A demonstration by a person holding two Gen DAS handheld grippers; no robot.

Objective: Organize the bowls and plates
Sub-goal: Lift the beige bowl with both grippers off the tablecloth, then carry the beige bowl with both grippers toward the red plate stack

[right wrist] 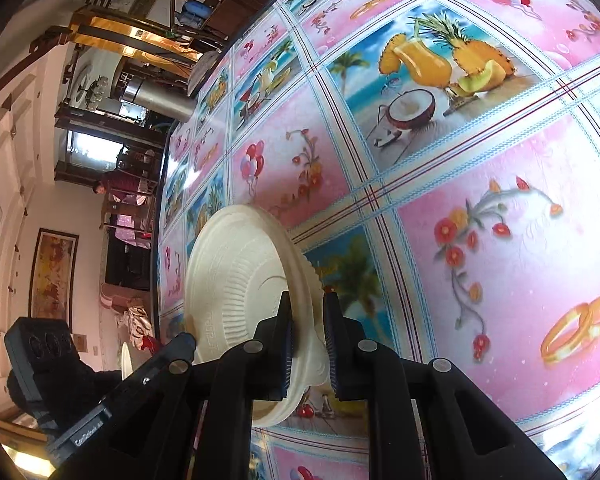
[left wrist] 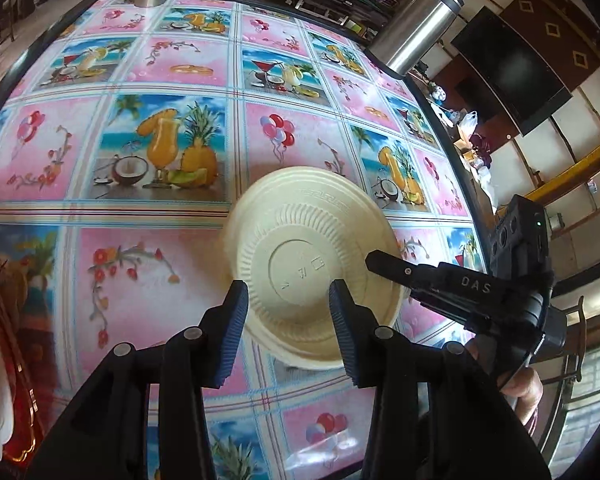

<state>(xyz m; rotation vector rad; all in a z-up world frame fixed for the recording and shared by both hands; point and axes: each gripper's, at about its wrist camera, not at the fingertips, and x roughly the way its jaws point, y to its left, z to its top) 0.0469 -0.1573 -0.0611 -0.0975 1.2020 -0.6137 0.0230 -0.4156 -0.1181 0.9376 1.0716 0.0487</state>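
bowl [left wrist: 308,256] tilted, underside up, rim in right gripper [right wrist: 306,344]

My left gripper [left wrist: 290,324]: black plastic linkage arms, round silver pivot screws, two fingers faced with blue ribbed pads [left wrist: 236,328]. My right gripper [right wrist: 307,344]: same build, black arms, silver screws, dark blue ribbed pads [right wrist: 286,354]. From the left view its body shows white "DAS" lettering, a small silver screw near the fingertip, a boxy black camera block with a green light, and a fuzzy black microphone cover.
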